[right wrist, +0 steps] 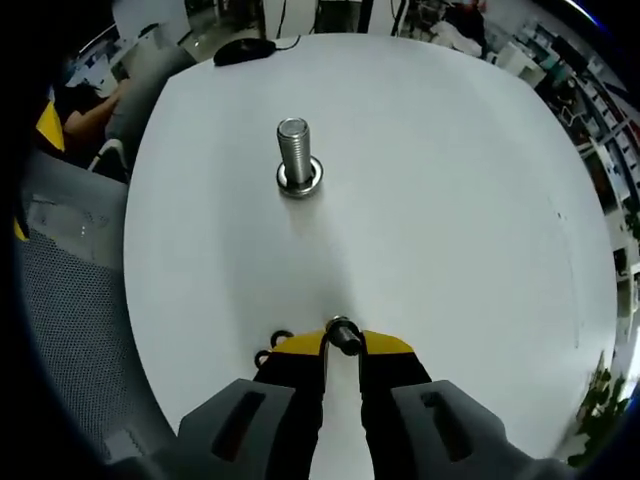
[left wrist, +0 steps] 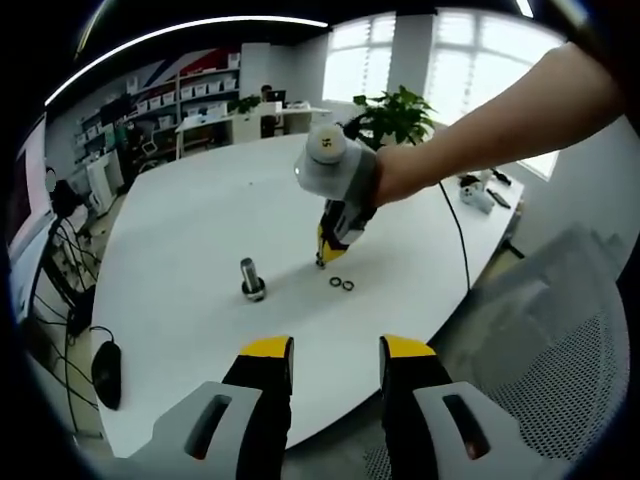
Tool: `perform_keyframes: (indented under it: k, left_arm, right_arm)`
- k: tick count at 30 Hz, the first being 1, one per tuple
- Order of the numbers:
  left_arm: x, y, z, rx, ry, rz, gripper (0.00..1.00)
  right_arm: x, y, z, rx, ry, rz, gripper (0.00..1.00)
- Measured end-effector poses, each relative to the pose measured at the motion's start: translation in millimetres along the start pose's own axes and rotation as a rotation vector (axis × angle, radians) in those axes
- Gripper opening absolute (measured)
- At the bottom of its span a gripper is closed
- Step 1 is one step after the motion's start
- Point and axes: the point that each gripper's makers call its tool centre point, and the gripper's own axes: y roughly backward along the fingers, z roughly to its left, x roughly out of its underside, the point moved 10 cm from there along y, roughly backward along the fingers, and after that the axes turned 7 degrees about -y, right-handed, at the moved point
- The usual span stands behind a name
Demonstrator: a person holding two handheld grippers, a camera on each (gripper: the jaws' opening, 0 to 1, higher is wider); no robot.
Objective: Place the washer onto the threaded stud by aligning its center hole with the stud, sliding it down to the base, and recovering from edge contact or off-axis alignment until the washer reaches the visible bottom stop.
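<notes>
The threaded steel stud (right wrist: 296,150) stands upright on the white table (right wrist: 450,200), with a washer-like ring (right wrist: 301,180) around its base. My right gripper (right wrist: 342,345) is shut on a dark washer (right wrist: 343,334), low over the table and well short of the stud. Two loose washers (right wrist: 268,348) lie just left of its jaws. In the left gripper view the stud (left wrist: 252,278) is left of centre, the right gripper (left wrist: 323,260) touches down beside two washers (left wrist: 341,284), and my left gripper (left wrist: 335,352) hangs open near the table's front edge.
A person's forearm (left wrist: 500,120) reaches in from the right, holding the right gripper. A black mouse (left wrist: 105,372) and cables lie at the table's left edge. A grey mesh chair (left wrist: 560,370) stands by the near edge. A potted plant (left wrist: 400,115) is at the far side.
</notes>
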Motion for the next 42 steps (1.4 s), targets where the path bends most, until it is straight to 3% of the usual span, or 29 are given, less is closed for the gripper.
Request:
perform_keyframes:
  k: [17, 42]
  left_arm:
    - [1.2, 0, 0.1, 0.006, 0.003, 0.005, 0.32]
    - [1.5, -2, -0.6, 0.010, -0.001, 0.018, 0.32]
  right_arm:
    - [-0.5, -10, 1, -0.017, -0.013, 0.007, 0.14]
    - [18.6, 8, 3, -0.008, -0.079, -0.022, 0.16]
